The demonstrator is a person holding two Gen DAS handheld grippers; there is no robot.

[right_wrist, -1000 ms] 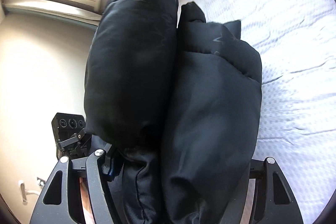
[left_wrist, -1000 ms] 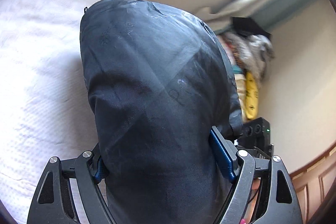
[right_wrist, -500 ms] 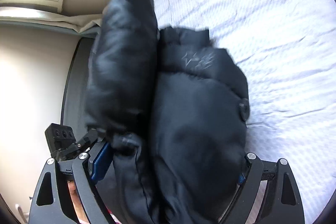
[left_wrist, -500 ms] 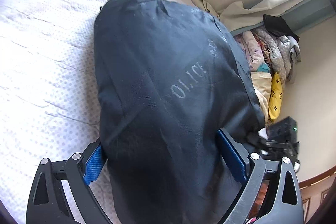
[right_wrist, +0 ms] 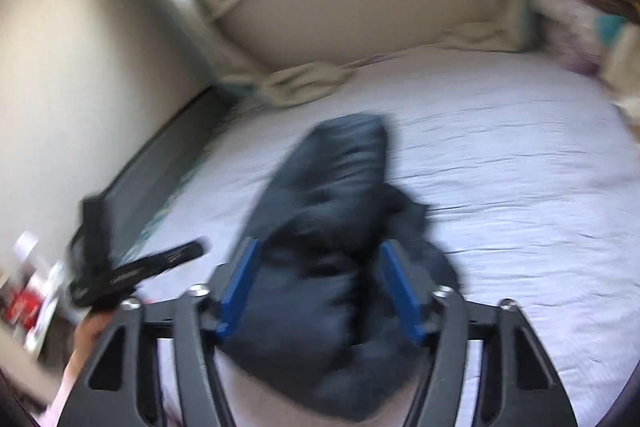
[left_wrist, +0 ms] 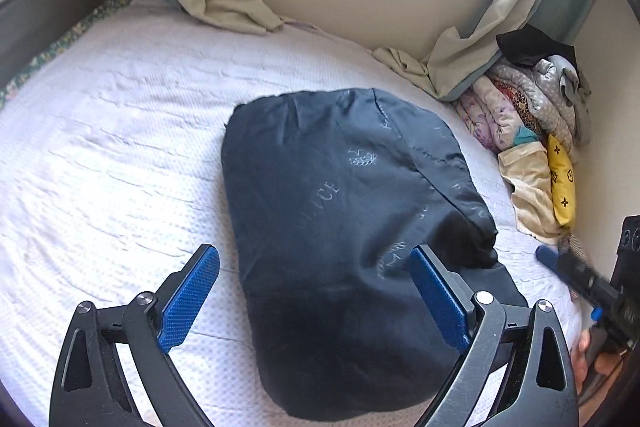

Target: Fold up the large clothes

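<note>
A dark padded jacket with pale "POLICE" lettering lies folded into a bundle on the white bedspread. My left gripper hovers over its near end, open wide; the left pad is clear of the cloth and the right pad only overlaps it in the view. My right gripper is blurred and raised above the jacket; its jaws are closing, and the bundle lies below them, not pinched. Each gripper shows in the other's view: the right gripper beside the jacket, the left gripper off to the side.
A heap of colourful clothes and a yellow item sit against the wall at the bed's far right. Beige curtain ends rest on the bed's far edge. A dark bed frame runs along the left.
Both grippers have let go of the jacket and pulled up and back. The jacket now lies folded on the bed. The right jaws stand narrower than half a second ago.
</note>
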